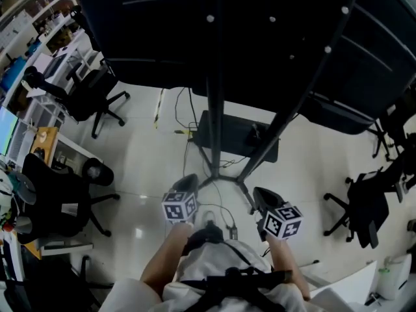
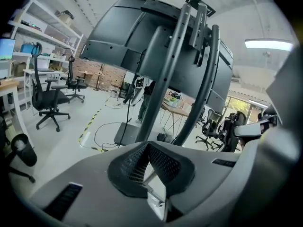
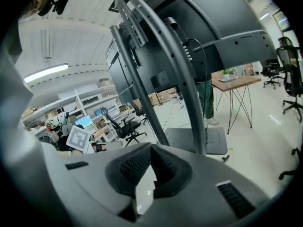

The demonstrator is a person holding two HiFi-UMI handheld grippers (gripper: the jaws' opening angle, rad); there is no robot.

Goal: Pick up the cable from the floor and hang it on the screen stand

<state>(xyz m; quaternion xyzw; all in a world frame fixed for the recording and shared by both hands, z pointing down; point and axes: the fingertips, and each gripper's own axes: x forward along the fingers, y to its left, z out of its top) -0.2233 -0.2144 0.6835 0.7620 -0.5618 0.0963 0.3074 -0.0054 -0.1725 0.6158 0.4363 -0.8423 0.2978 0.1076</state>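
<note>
A thin black cable point(image 1: 182, 114) lies in loops on the pale floor beside the stand's flat black base point(image 1: 237, 137); in the left gripper view the cable point(image 2: 100, 130) curls in front of that base. The screen stand's point(image 1: 218, 109) dark poles rise to the big black screen point(image 1: 260, 31). My left gripper point(image 1: 188, 181) and right gripper point(image 1: 261, 195) hang side by side above the stand's feet, both shut and empty. Seen from their own cameras, the left gripper point(image 2: 148, 148) and right gripper point(image 3: 151, 150) have their jaws pressed together, pointing at the stand poles point(image 3: 184, 84).
Black office chairs stand at the left point(image 1: 91, 96), the lower left point(image 1: 62, 194) and the right point(image 1: 364, 207). Shelves and desks point(image 1: 39, 38) line the left wall. A yellow-black tape strip point(image 1: 158, 108) marks the floor. A person's legs point(image 3: 207, 98) show beyond the stand.
</note>
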